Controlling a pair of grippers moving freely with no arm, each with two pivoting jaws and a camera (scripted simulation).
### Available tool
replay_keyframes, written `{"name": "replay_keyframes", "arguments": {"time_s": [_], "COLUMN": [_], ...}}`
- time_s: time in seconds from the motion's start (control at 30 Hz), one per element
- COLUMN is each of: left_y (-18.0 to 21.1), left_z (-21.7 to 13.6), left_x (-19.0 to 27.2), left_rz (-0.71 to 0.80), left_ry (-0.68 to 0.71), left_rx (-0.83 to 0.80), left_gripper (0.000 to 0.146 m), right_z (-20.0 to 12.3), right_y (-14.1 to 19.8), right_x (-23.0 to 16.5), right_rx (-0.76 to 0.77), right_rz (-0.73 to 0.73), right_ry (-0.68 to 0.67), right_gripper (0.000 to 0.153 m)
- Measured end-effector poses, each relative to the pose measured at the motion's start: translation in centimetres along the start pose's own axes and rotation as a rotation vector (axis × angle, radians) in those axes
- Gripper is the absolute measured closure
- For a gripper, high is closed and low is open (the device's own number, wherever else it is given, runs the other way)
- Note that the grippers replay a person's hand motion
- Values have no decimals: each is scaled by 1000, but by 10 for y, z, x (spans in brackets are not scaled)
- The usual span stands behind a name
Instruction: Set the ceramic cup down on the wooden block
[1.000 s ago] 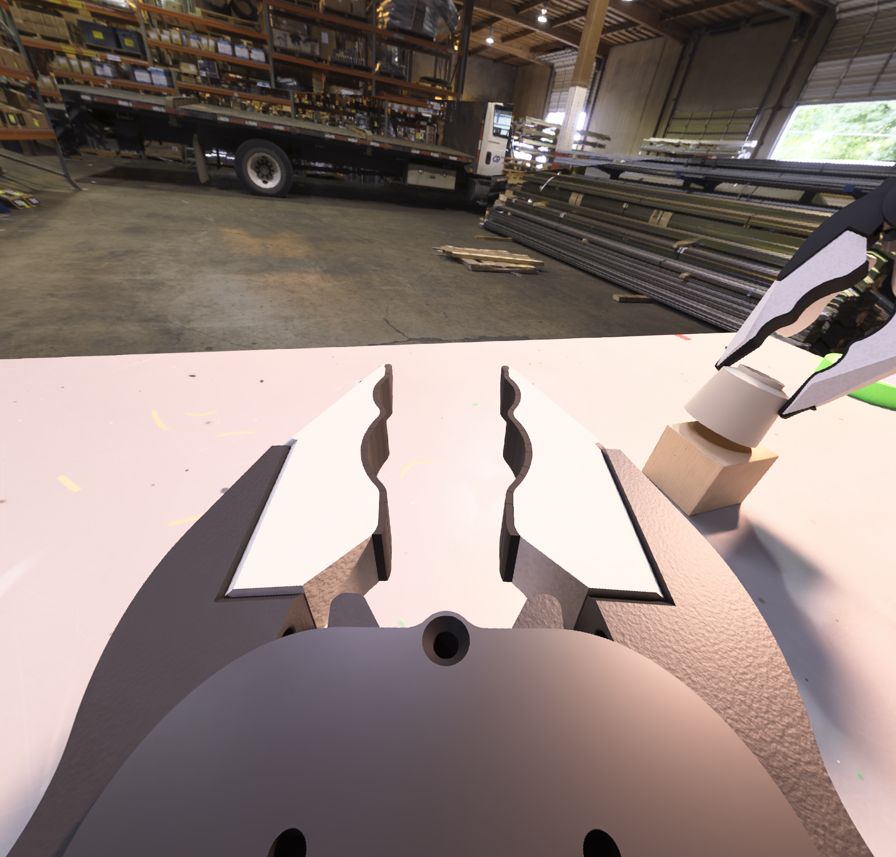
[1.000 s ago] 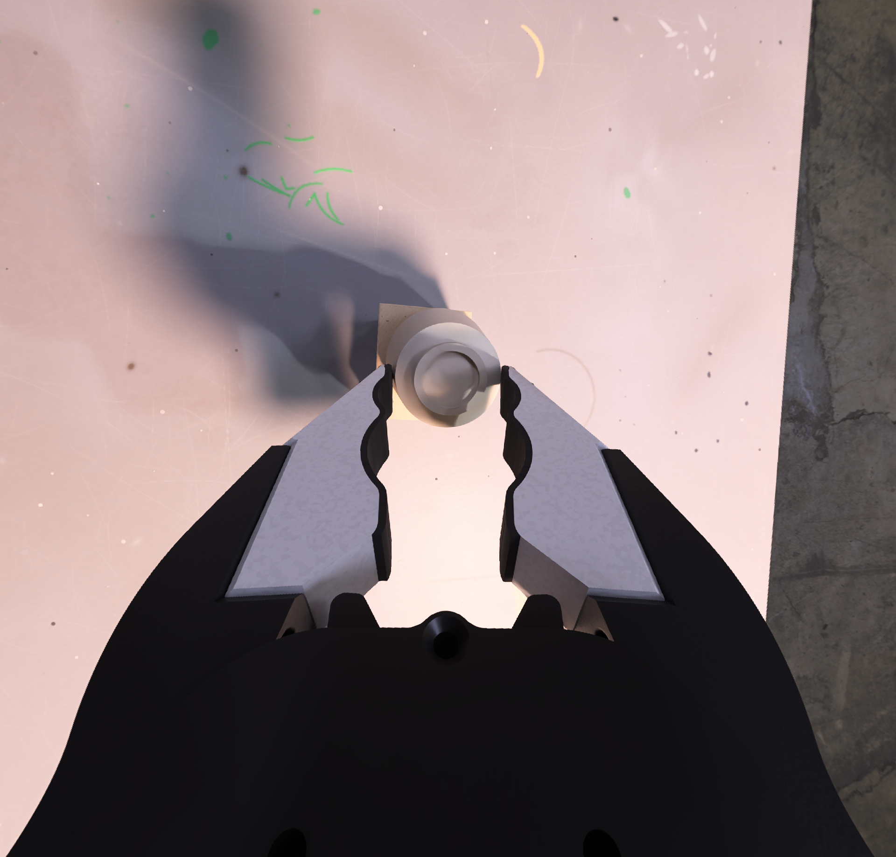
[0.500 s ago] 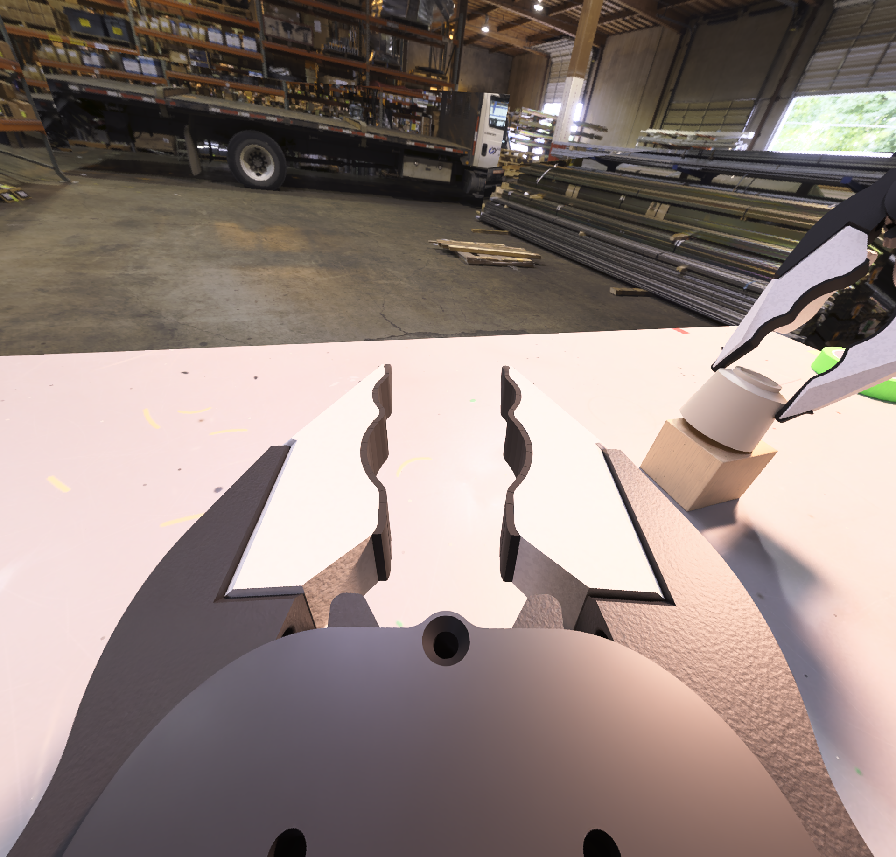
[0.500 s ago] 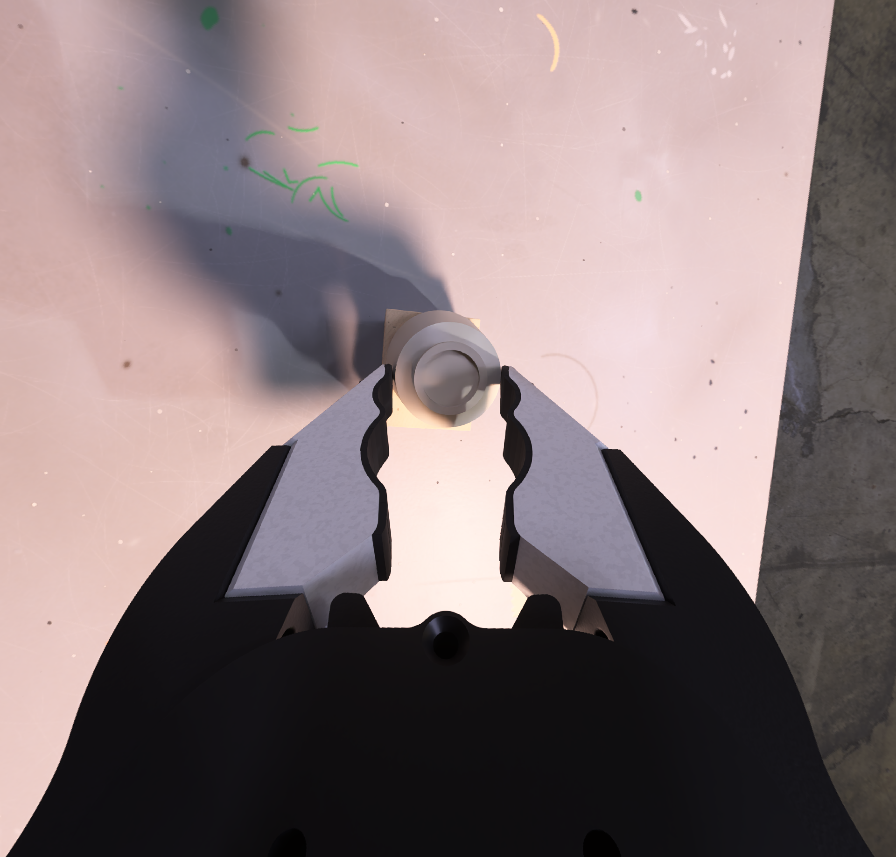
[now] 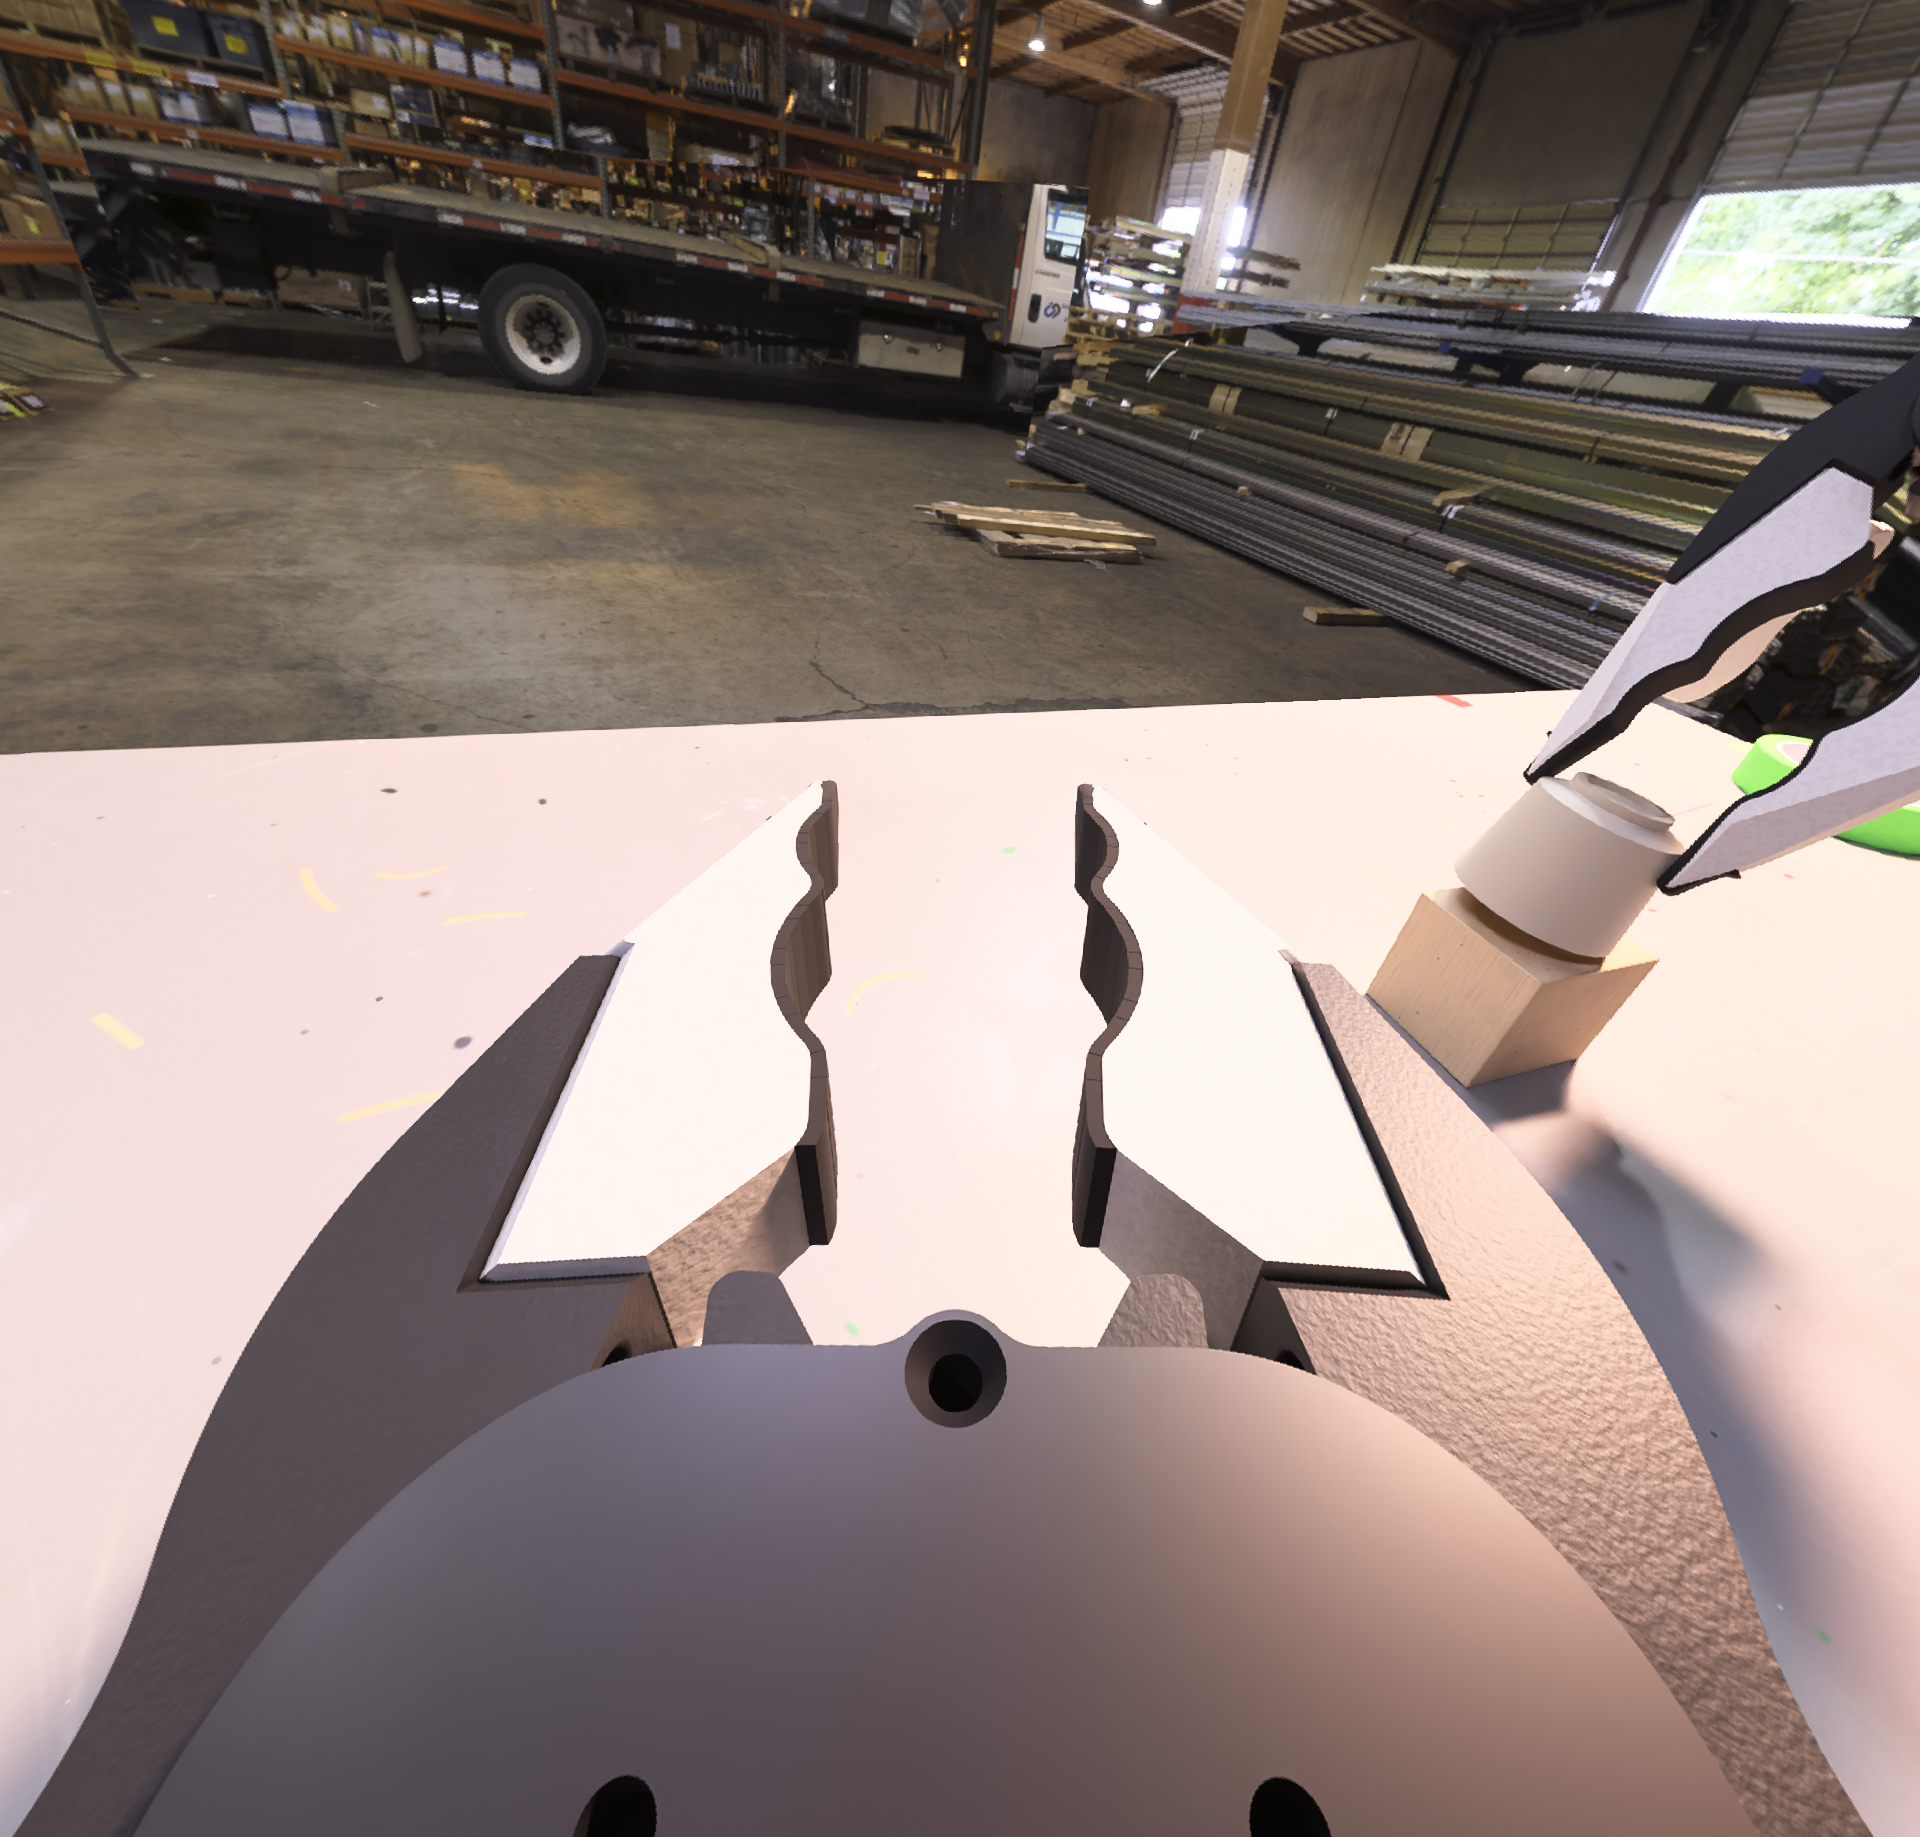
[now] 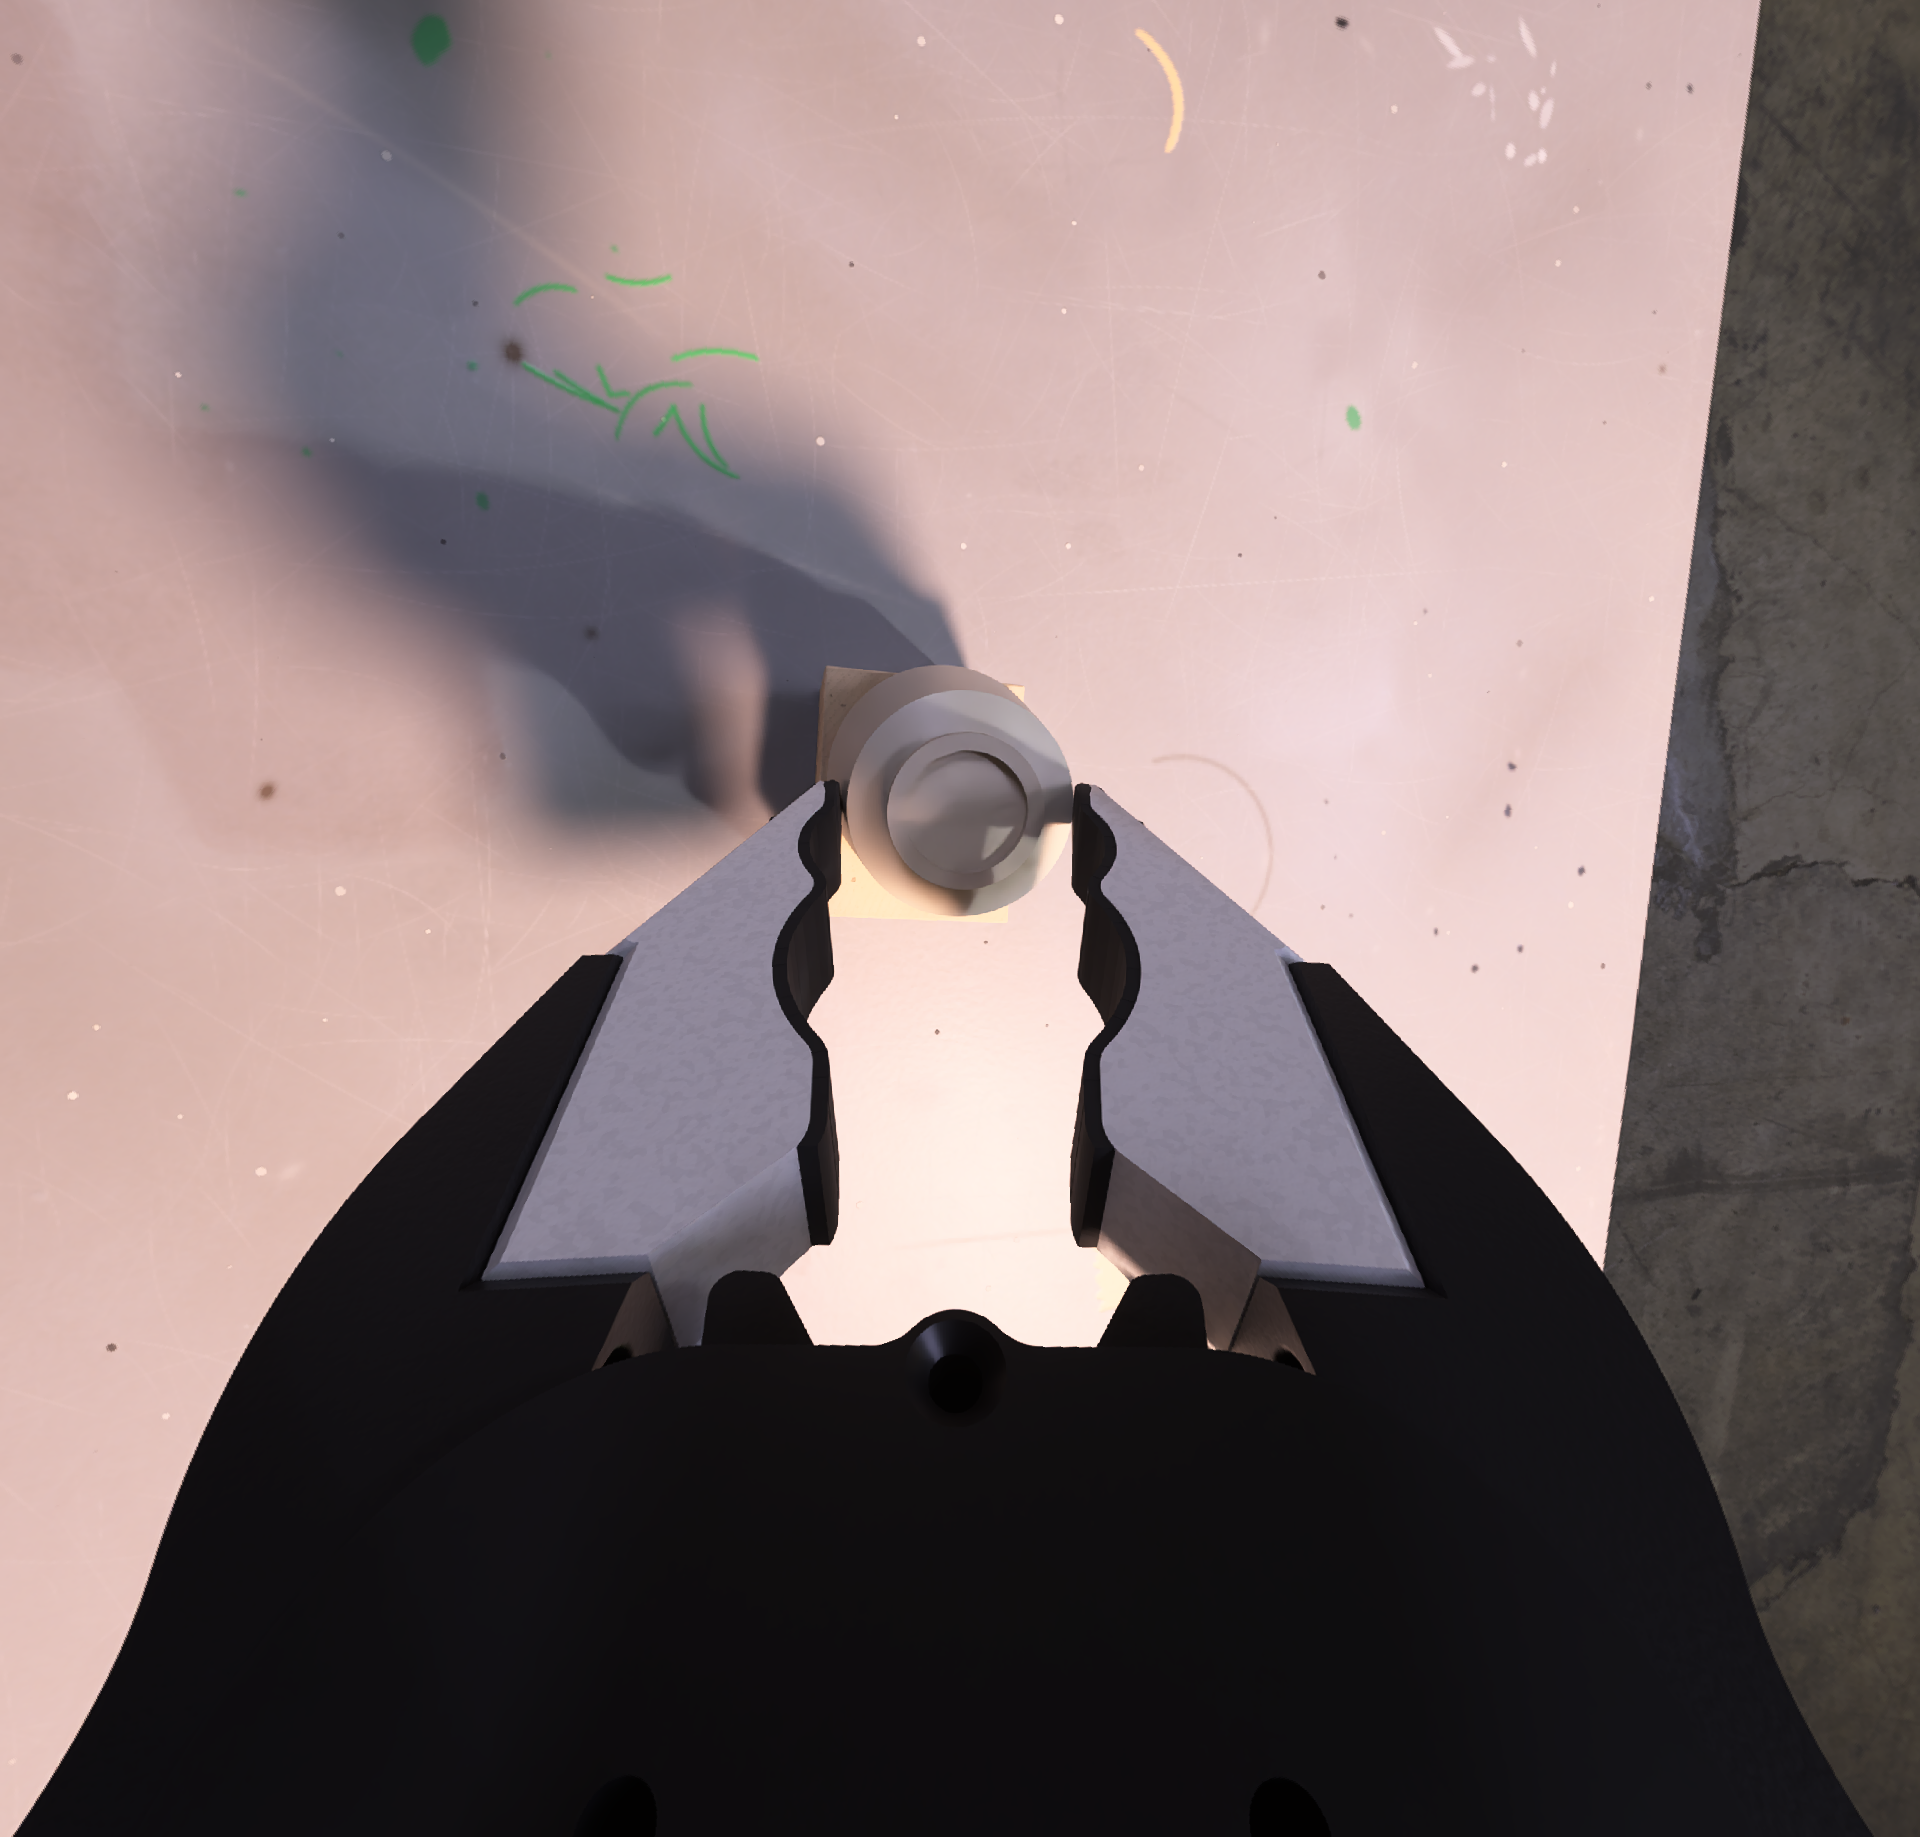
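A cream ceramic cup (image 5: 1558, 868) stands upside down on a pale wooden block (image 5: 1496, 1008) at the right of the pink table; both also show from above in the right wrist view, the cup (image 6: 956, 811) covering most of the block (image 6: 914, 904). My right gripper (image 6: 954, 800) points straight down over the cup with its jaws apart. Its fingertips flank the cup's upper part, and a thin gap shows on the left side. It also shows in the left wrist view (image 5: 1600, 831). My left gripper (image 5: 954, 800) is open and empty, low over the table to the left of the block.
A bright green object (image 5: 1870, 800) lies behind the cup near the right edge. The table's right edge (image 6: 1704, 748) drops to concrete floor. The far table edge (image 5: 727, 738) faces a warehouse.
The cup stays on the block between the right fingertips, and the jaw widths are the same. Both views have shifted only slightly.
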State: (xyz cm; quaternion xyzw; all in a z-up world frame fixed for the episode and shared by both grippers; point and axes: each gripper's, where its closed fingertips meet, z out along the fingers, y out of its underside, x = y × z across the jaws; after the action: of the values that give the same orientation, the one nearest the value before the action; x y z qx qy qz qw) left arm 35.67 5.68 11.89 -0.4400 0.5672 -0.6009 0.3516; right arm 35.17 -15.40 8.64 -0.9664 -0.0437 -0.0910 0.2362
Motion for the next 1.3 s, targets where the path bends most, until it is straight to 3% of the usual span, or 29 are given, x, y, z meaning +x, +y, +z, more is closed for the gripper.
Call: {"name": "replay_keyframes", "arguments": {"time_s": [1.3], "left_y": [2], "left_z": [1], "left_x": [0], "left_rz": [-3], "left_ry": [3], "left_rx": [-10], "left_gripper": [99], "right_z": [2], "right_y": [0], "right_x": [0], "right_rx": [1], "right_rz": [47], "right_ry": [-7], "right_gripper": [108]}}
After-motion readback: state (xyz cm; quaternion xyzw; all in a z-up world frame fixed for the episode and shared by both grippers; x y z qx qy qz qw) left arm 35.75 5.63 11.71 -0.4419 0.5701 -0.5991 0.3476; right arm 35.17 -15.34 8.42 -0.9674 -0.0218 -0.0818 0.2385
